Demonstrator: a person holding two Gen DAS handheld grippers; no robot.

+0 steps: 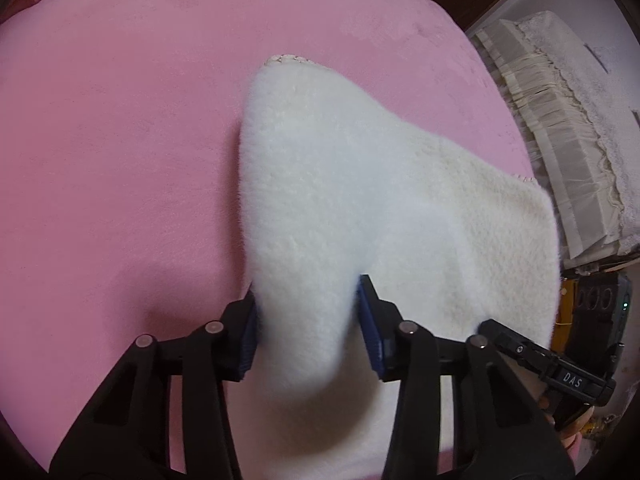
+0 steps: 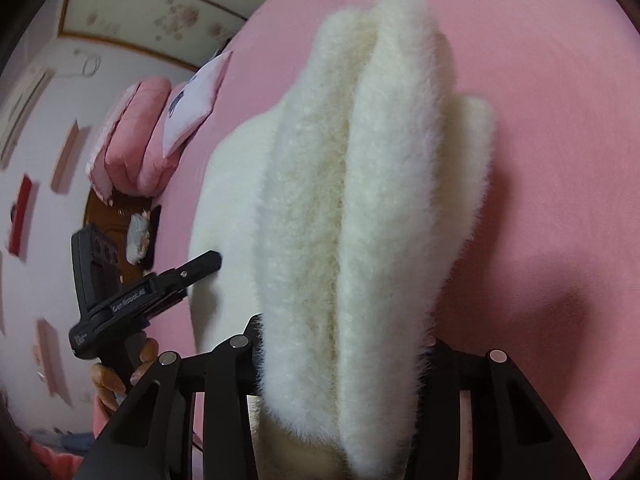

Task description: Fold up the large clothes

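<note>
A white fluffy garment [image 1: 360, 184] lies on the pink bed sheet [image 1: 120, 120], with its near part lifted and bunched. My left gripper [image 1: 308, 312] is shut on a thick fold of it, the blue pads [image 1: 370, 328] pressing in from both sides. In the right wrist view the garment [image 2: 360, 160] hangs in long vertical folds between the jaws of my right gripper [image 2: 342, 344]. That gripper is shut on it, with its pads buried in the pile. Each view also shows the other gripper at the garment's edge: the right gripper [image 1: 490, 330] and the left gripper [image 2: 210, 261].
A folded pink quilt [image 2: 132, 140] and a white pillow [image 2: 192, 108] lie at the bed's head. Cream, lace-covered furniture [image 1: 560, 140] stands beside the bed. The bed sheet [image 2: 540, 120] stretches wide around the garment. A hand [image 2: 108, 384] holds the left gripper's handle.
</note>
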